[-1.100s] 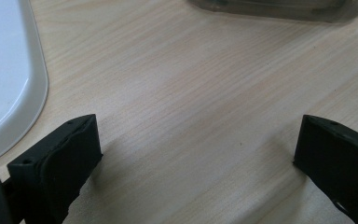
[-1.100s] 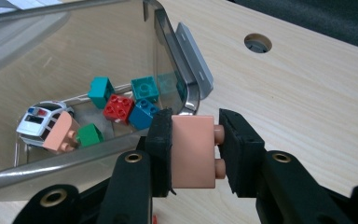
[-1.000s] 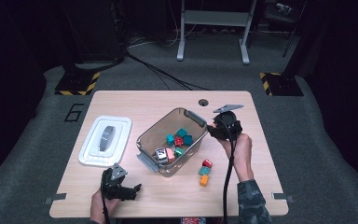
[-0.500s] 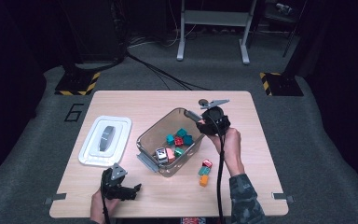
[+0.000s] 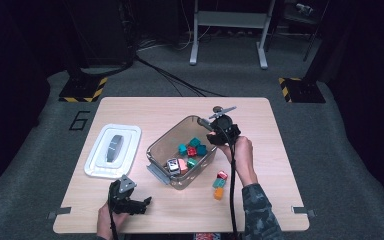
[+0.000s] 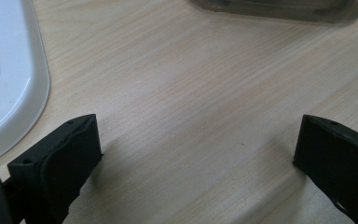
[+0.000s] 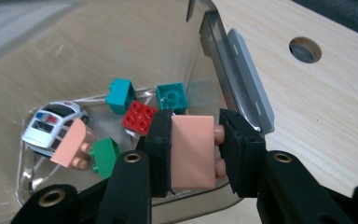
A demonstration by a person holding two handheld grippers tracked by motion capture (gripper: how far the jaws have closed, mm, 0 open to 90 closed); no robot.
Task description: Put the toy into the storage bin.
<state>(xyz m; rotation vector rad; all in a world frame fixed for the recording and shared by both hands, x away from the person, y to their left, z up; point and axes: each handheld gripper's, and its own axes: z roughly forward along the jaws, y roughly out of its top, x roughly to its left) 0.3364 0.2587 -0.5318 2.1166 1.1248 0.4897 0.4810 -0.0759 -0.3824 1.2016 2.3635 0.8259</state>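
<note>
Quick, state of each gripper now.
Left gripper: open, holding nothing, low over the table.
Right gripper: shut on a pink brick above the clear bin.

Light wooden table (image 5: 290, 165), white lid (image 5: 112, 150), clear bin (image 5: 156, 150), three loose blocks (image 5: 220, 184) beside it

Plenty of bare tabletop (image 5: 180, 107) along the far edge and on the right side, easy passing there. The bin (image 5: 156, 150) sits mid-table at an angle, its walls blocking low moves across the middle. The white lid (image 5: 96, 167) takes the left, and three loose bricks (image 5: 220, 183) clutter the spot just right of the bin. The strip between lid and bin is open wood.
</note>
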